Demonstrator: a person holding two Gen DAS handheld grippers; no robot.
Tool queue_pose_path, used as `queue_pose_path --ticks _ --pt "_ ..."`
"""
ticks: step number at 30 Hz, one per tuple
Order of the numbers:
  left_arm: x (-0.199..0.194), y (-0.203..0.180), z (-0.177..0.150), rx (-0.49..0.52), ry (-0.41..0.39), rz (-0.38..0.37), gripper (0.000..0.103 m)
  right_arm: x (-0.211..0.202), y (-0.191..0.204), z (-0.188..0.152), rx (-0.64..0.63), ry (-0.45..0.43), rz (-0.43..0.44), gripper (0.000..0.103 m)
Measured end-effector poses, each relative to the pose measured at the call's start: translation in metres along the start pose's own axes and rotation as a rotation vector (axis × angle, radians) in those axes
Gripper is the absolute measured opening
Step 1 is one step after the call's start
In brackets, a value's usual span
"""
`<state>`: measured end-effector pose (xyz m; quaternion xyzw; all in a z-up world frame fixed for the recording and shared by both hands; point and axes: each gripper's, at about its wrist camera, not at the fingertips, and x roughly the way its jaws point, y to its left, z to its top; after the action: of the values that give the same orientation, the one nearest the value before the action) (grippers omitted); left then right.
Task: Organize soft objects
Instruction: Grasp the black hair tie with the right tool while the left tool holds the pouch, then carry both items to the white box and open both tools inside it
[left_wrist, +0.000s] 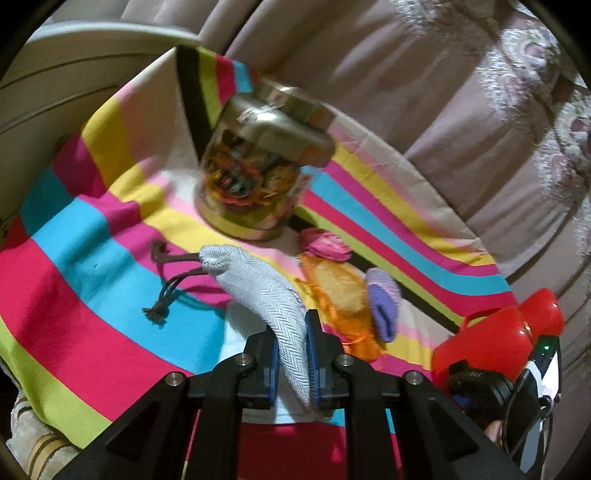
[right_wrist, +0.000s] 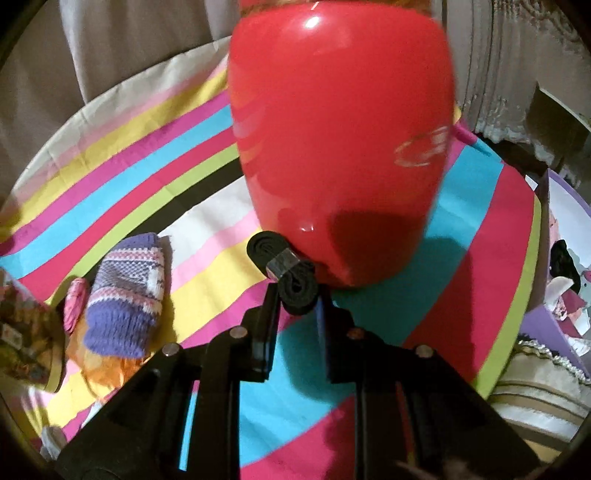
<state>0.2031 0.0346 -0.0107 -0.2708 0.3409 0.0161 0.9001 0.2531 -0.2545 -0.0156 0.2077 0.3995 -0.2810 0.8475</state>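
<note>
Grey pouch (left_wrist: 258, 291) pinched inside the left hand-held gripper (left_wrist: 291, 354).

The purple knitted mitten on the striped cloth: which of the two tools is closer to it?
Probably the left. The left tool, clamped on a grey drawstring pouch, sits just beside the purple knitted mitten. The right tool holds a black roll, with the mitten off to its left.

Grey herringbone pouch (left_wrist: 255, 291), striped cloth (left_wrist: 85, 266)
</note>
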Motion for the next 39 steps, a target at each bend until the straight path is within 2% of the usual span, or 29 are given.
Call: queue_pose_path --ticks 12,20,26,31,39 --pt "-0.026 -0.049 -0.016 0.101 -0.007 -0.131 0.013 -0.074 -0.05 0.011 -0.029 -0.127 0.092 0.023" --pt "-0.041 -0.099 -0.041 0.194 0.041 -0.247 0.013 -0.097 -0.091 0.019 -0.021 -0.167 0.114 0.023" --pt "-0.054 -0.143 -0.071 0.273 0.112 -0.346 0.013 -0.111 -0.136 0.029 -0.021 -0.171 0.134 0.023" --pt "-0.062 -0.181 -0.103 0.324 0.212 -0.434 0.013 -0.113 -0.187 0.033 -0.039 -0.158 0.119 0.023" --pt "-0.076 -0.242 -0.164 0.446 0.357 -0.554 0.013 -0.117 -0.272 0.031 -0.101 -0.178 0.011 0.023"
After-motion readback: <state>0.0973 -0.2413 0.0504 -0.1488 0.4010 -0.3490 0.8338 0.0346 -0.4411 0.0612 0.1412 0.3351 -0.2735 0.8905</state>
